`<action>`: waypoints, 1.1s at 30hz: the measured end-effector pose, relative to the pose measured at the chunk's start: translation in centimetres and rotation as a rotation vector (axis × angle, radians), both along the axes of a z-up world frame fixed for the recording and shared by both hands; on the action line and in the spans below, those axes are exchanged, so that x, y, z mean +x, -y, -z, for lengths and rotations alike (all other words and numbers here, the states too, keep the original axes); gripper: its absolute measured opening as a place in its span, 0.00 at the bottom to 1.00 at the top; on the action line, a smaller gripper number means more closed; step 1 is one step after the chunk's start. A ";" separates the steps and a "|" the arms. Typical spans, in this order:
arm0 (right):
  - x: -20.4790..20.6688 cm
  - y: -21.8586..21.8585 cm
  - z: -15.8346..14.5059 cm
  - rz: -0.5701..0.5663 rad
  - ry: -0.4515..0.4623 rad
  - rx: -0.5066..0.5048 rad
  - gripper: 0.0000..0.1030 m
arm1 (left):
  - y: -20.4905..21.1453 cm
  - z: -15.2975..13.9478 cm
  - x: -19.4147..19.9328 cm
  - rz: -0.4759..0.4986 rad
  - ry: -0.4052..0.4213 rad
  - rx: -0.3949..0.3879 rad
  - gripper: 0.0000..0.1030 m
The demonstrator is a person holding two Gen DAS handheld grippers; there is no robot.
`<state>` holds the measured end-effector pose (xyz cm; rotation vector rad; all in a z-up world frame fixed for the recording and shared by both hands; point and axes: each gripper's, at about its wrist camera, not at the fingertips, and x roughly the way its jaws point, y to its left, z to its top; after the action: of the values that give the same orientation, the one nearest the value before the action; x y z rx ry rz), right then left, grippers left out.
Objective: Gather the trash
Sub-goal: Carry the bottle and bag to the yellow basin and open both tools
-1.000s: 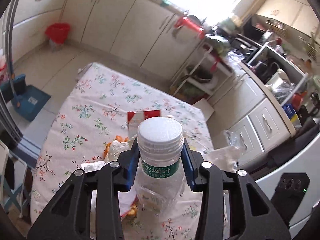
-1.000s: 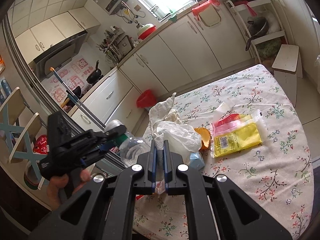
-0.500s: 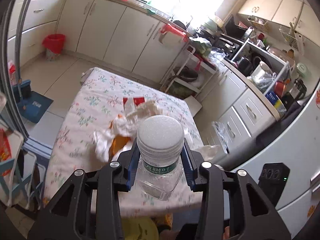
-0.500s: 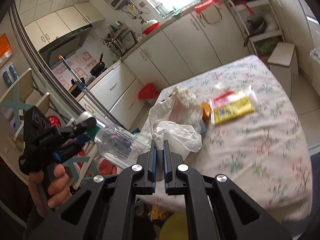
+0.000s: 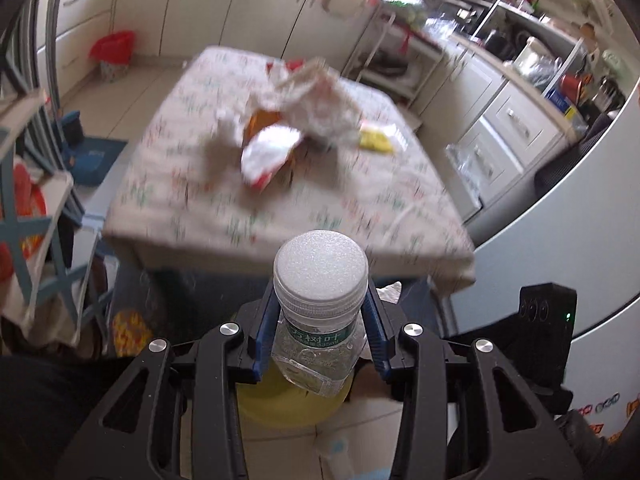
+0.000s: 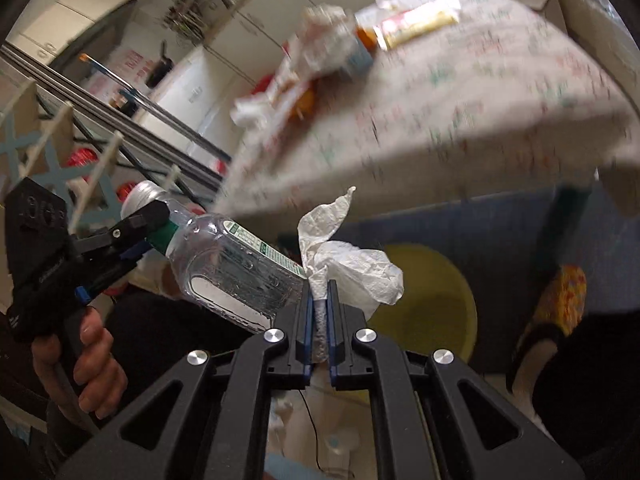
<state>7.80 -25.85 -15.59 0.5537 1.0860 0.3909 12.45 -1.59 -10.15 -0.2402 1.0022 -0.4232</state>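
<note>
The bottle [image 6: 236, 270] sits between the left gripper's [image 5: 320, 332] fingers, the tissue [image 6: 352, 268] between the right gripper's [image 6: 320, 312], both above the bin [image 6: 432, 296] on the floor before the table [image 5: 340, 216], where more wrappers [image 5: 296, 120] lie

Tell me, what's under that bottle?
A yellow bin on the floor sits below the bottle, which the left hand-held gripper grips. The bottle hides most of the bin's inside.
</note>
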 end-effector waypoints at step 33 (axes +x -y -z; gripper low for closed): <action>0.5 -1.7 2.4 -0.008 -0.072 -0.118 0.56 | -0.6 0.3 3.8 -0.124 0.079 0.288 0.76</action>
<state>8.33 -24.16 -17.98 0.4612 1.1734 0.3136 16.28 -0.96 -10.42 -0.0253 0.9520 -0.1702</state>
